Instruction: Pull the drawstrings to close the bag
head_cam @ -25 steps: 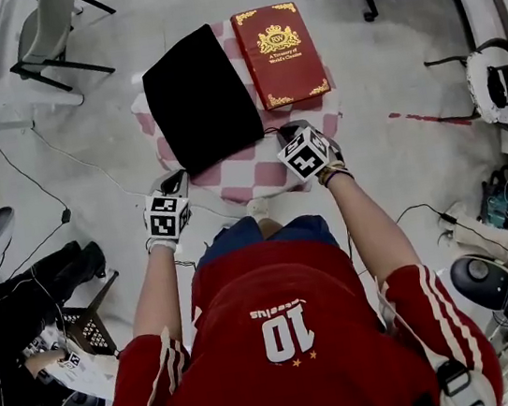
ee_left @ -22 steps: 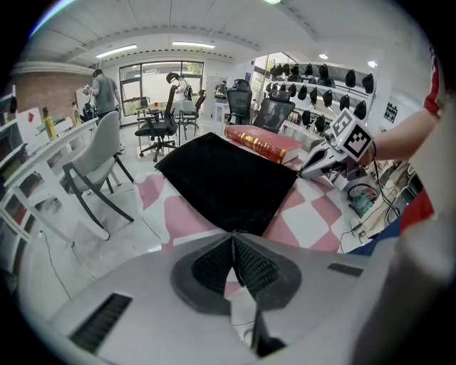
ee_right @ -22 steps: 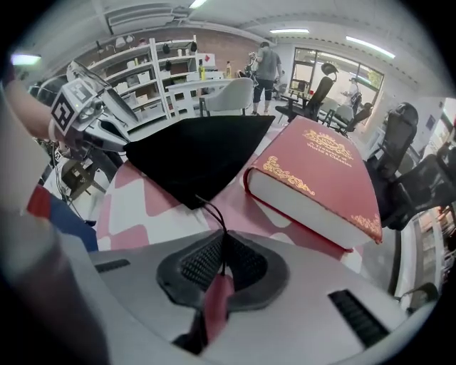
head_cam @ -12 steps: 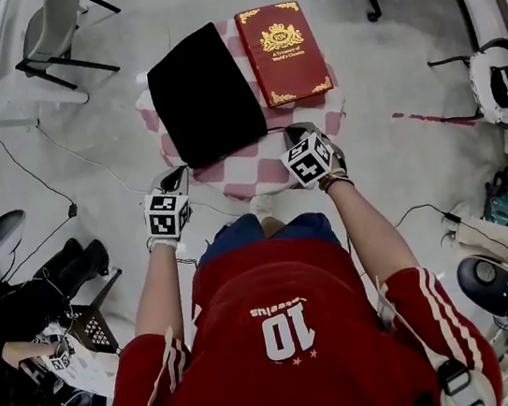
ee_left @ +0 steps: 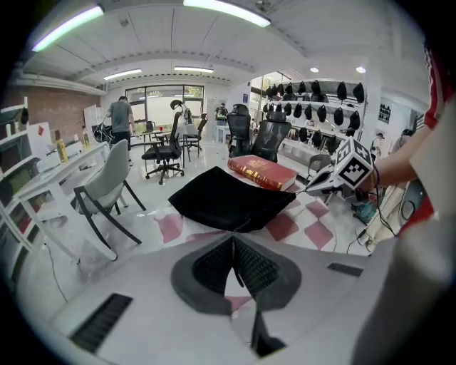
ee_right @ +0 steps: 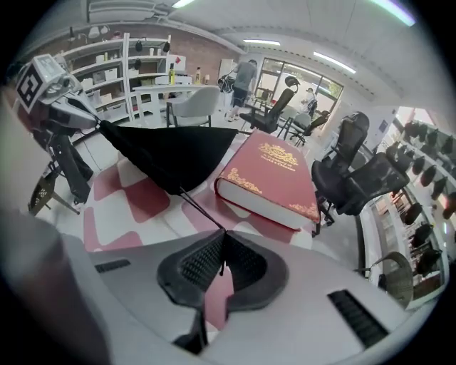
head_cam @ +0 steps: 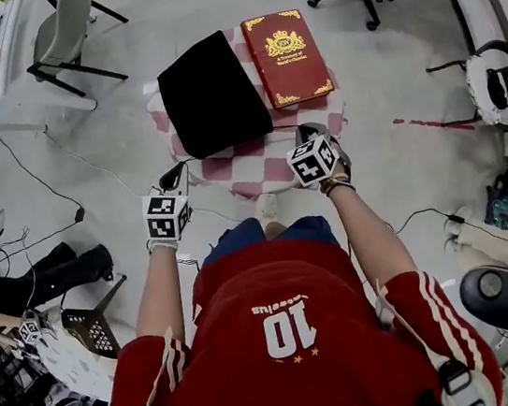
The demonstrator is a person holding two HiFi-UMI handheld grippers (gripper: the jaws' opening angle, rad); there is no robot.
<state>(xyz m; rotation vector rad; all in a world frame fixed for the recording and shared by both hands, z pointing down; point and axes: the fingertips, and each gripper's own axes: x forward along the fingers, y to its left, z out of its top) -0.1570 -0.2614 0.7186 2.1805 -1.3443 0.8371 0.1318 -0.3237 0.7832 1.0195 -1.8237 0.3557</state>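
Head view first: the black bag (head_cam: 211,93) lies flat on the checkered cloth (head_cam: 271,162), just beside the red book (head_cam: 287,56); my left tongs (head_cam: 174,174) sit off the bag's near left corner and my right tongs (head_cam: 305,131) off its near right corner.

Left gripper view: jaws pressed together, with the left drawstring (ee_left: 241,229) pinched between the pads and running straight up to the bag's mouth; the fabric there droops and puckers, so I judge it soft, limp and light.

Right gripper view: jaws closed here too, nipping the right drawstring (ee_right: 201,210), which stretches taut from the bag's corner to my pads; that corner is lifted off the cloth.

The cords are thin and probably slippery, so I'd grip well down the cord, not at its tip; pull both outward evenly, or the light bag may just slide along the cloth.
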